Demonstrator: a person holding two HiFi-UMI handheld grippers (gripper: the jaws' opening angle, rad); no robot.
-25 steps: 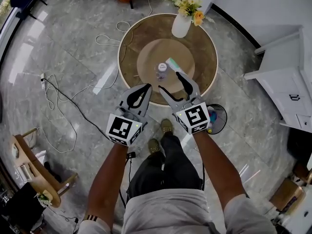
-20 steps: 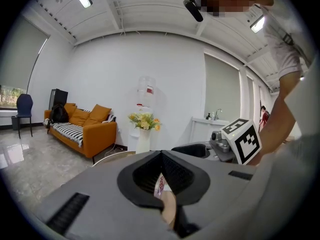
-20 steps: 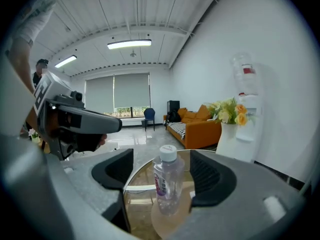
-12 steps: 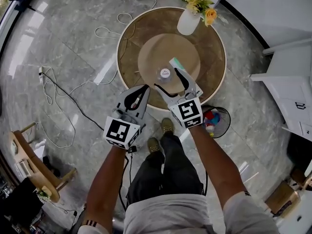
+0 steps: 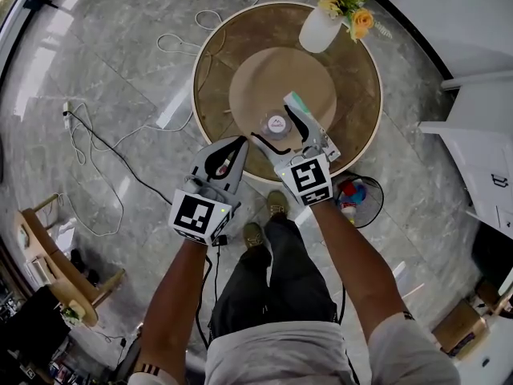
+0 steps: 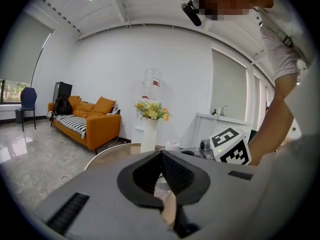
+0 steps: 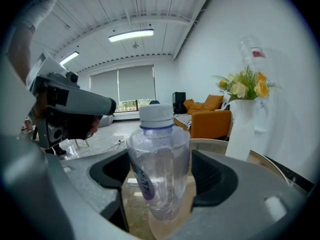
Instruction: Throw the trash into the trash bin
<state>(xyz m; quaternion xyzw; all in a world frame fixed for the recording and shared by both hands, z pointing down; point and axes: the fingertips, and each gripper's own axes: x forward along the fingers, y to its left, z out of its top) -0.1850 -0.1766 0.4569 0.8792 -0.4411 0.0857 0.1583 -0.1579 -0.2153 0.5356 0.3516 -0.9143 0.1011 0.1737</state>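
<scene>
A clear plastic bottle with a white cap stands upright on the round wooden table. My right gripper is open, one jaw on each side of the bottle. In the right gripper view the bottle fills the gap of the right gripper; I cannot make out the pads pressing on it. My left gripper is shut and empty, at the table's near edge, left of the bottle. Its tips meet in the left gripper view. The black mesh trash bin stands on the floor right of the person's feet, with colourful trash inside.
A white vase of flowers stands at the table's far side, and a green-and-white item lies just behind the bottle. White cabinets line the right. Cables trail across the floor at left, near a wooden chair.
Both grippers have sunk and moved forward over the table. The right jaws have spread wider and now flank the bottle. The left gripper stays shut.
</scene>
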